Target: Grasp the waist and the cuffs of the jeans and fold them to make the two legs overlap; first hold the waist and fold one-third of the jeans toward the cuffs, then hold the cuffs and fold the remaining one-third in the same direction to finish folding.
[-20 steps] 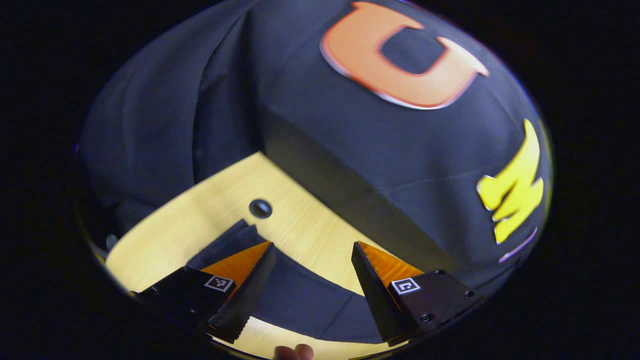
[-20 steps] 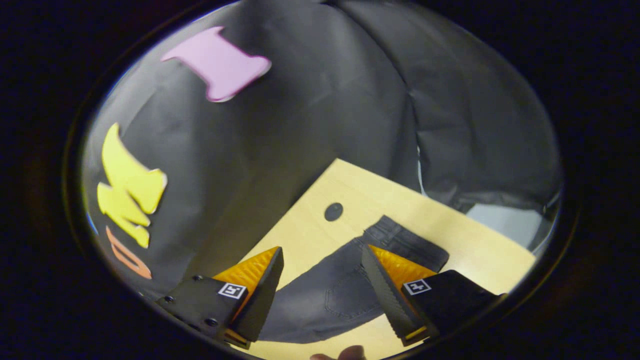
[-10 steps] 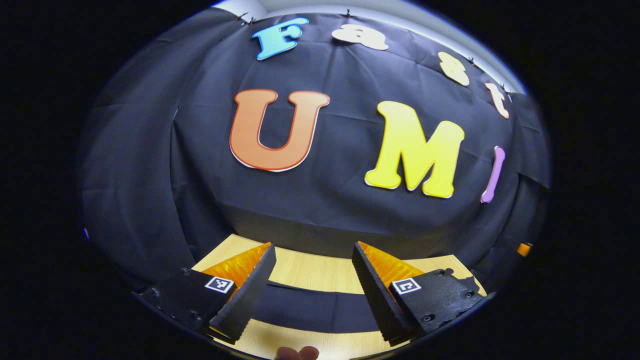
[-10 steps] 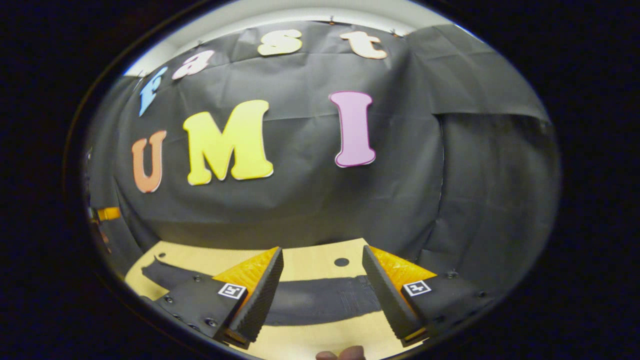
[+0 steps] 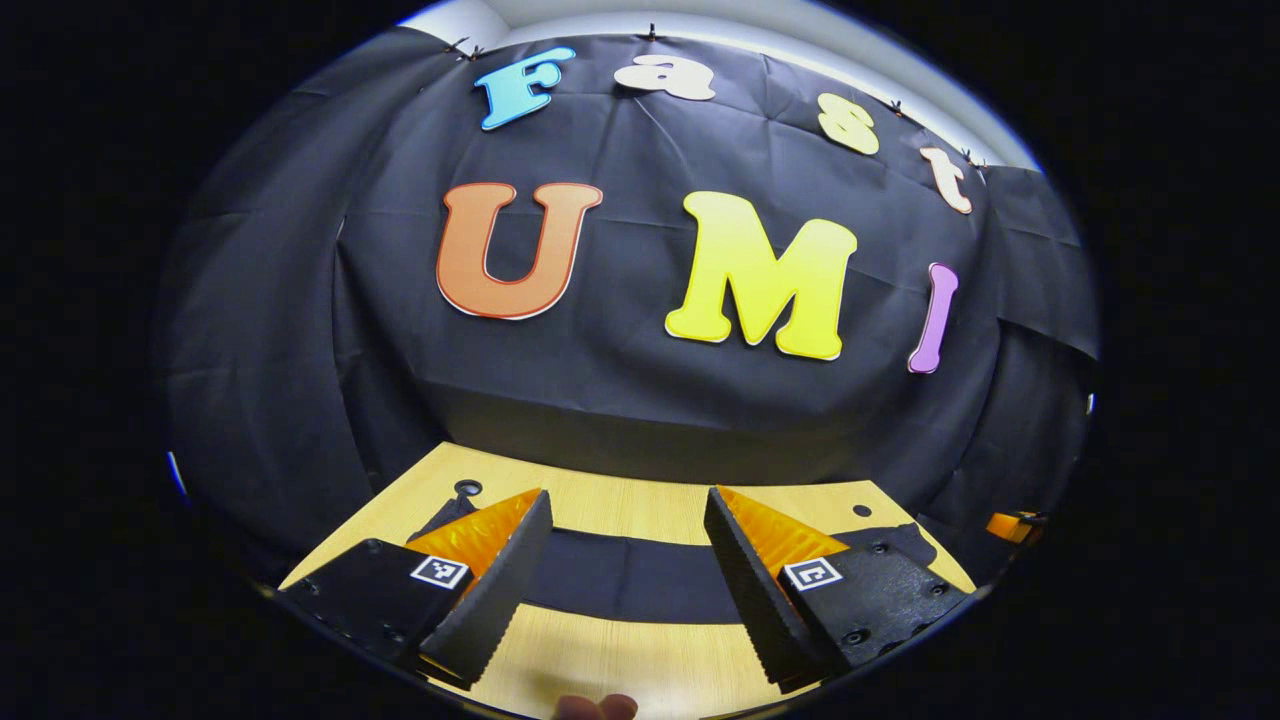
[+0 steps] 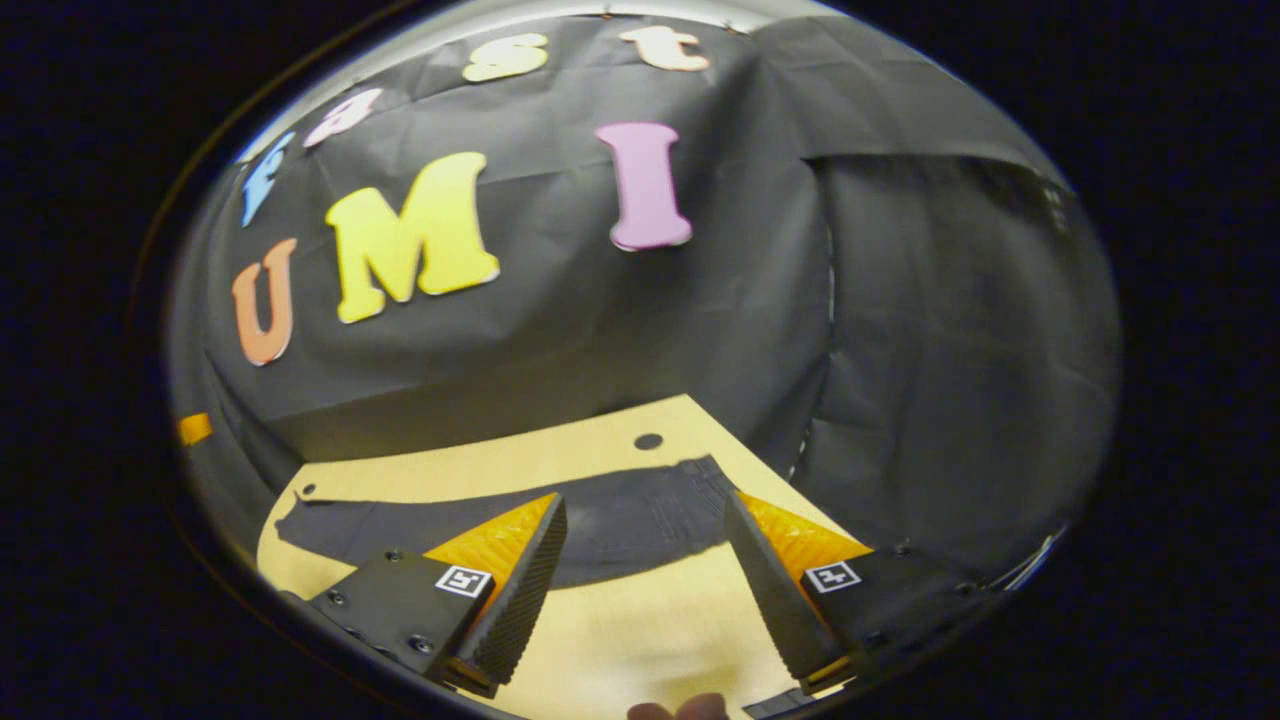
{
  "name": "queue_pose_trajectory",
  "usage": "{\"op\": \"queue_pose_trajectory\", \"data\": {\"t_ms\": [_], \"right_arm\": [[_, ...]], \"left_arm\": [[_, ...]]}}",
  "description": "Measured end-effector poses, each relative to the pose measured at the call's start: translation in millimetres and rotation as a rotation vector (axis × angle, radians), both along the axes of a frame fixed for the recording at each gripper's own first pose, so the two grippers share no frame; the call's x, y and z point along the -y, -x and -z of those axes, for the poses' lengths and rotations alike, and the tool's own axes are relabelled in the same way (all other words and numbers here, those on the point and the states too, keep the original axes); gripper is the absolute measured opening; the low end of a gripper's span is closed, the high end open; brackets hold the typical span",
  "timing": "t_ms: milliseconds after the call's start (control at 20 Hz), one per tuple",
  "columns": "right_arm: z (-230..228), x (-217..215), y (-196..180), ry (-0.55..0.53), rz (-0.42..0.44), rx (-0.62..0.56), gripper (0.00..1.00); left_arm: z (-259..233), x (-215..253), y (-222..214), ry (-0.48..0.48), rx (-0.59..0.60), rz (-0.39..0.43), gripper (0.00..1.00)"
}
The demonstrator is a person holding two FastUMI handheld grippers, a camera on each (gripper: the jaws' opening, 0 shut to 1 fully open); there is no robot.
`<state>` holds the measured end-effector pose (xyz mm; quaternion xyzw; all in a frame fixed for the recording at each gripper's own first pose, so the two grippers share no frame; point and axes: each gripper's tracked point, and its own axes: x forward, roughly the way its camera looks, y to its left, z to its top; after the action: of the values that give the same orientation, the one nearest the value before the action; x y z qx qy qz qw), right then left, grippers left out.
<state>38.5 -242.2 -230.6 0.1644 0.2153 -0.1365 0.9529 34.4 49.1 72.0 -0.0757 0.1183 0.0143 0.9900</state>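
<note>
We hold the left gripper (image 5: 625, 570) and right gripper (image 6: 645, 585) spread wide, empty, above the near worktop (image 5: 620, 655). The dark jeans (image 6: 600, 520) lie stretched across it beyond both. To begin well, we judge each gripper should drop squarely onto its end, waist (image 6: 690, 500) and cuffs (image 6: 300, 522), biting both layers.

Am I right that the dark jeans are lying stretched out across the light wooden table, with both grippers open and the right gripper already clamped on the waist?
Not quite. The dark jeans do lie stretched out across the light wooden table, and both grippers are open, but the right gripper is not clamped on the waist. The right gripper view shows its fingers spread apart, short of the cloth, holding nothing. The left gripper likewise holds nothing.
</note>
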Motion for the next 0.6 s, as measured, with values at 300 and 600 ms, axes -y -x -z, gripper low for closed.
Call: {"op": "queue_pose_trajectory", "data": {"t_ms": [300,600], "right_arm": [[117,52,-81,-0.074,0.09,-0.144,0.98],[180,71,-118,-0.084,0.099,-0.23,0.98]], "left_arm": [[1,14,8,-0.037,-0.048,-0.03,0.98],[8,25,3,-0.071,-0.109,-0.061,0.99]]}}
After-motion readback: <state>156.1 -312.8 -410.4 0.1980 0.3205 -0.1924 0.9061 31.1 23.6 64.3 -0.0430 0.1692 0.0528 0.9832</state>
